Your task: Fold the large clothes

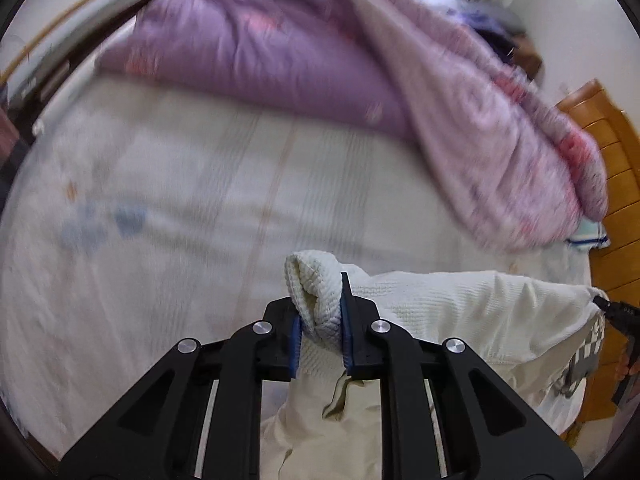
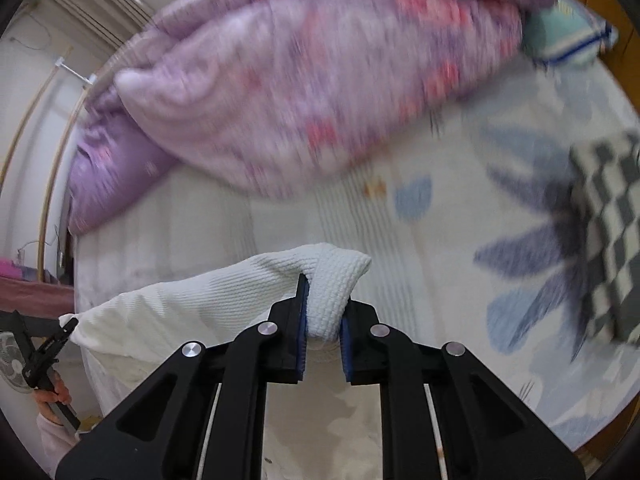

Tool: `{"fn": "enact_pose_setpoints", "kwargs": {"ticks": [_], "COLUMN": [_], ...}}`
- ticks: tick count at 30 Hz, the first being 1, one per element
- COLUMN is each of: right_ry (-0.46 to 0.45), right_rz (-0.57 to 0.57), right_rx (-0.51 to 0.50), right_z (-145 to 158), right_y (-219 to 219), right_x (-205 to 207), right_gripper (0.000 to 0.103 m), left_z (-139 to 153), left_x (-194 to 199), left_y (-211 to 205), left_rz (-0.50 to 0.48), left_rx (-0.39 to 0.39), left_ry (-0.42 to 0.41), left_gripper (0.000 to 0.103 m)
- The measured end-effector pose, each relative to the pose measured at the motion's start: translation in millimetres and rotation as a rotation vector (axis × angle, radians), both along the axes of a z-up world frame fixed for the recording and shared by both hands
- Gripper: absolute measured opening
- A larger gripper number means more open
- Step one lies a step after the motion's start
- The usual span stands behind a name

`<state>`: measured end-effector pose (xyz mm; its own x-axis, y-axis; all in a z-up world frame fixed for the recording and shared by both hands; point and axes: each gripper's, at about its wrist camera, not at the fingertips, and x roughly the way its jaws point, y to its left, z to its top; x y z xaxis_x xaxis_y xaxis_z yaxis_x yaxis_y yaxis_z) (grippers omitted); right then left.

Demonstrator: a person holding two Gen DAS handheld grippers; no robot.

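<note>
A cream-white knitted garment (image 1: pixel 460 312) is held up above the bed, stretched between both grippers. My left gripper (image 1: pixel 322 328) is shut on one bunched corner of it. My right gripper (image 2: pixel 324 320) is shut on the other corner (image 2: pixel 332 288). The cloth (image 2: pixel 180 312) spans leftward in the right wrist view to the left gripper's tip (image 2: pixel 64 330). The right gripper's tip (image 1: pixel 608 306) shows at the far right of the left wrist view. The rest of the garment hangs below the fingers. Both views are motion-blurred.
The bed has a pale sheet (image 1: pixel 200 200) with blue flower prints (image 2: pixel 532 216). A purple-pink quilt (image 1: pixel 320 60) is heaped at the far side. A black-and-white checked cloth (image 2: pixel 612 232) lies at the right. An orange wooden headboard (image 1: pixel 616 184) and a small pillow (image 2: pixel 568 32) are nearby.
</note>
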<state>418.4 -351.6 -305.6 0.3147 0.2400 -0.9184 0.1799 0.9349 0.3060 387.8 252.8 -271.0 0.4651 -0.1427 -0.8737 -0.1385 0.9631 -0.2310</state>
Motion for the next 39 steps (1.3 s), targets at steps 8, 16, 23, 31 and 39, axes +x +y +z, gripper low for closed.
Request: {"fn": "enact_pose_setpoints", "kwargs": {"ticks": [8,16,23,31,39], "right_ry": [-0.169,0.116,0.386,0.342,0.434], "right_rz": [0.134,0.042,-0.089,-0.252,-0.553], "right_rx": [-0.043,0.017,0.049,0.251,0.375], "right_z": [36,-115,-171,-132,-208], "right_y": [-6,-23,-32,-7,11], "right_x": [-48,-225,-290,-285,-251], "right_gripper": [0.012,0.011,0.020,0.084,0.017], "left_z": [21,-129,-175,-165,-215], "left_x": [-46,-214,-277,-266,-229], "left_y": [-45,-44,-38,-40,-66], "left_rz": [-0.117,-0.037,0.029,0.240,0.309], "left_rx": [0.125,0.038,-0.002,-0.293,-0.205], "left_ry": [-0.142,0.133,0.353,0.339,0.469], "left_gripper": [0.016,0.015,0.016,0.066,0.015]}}
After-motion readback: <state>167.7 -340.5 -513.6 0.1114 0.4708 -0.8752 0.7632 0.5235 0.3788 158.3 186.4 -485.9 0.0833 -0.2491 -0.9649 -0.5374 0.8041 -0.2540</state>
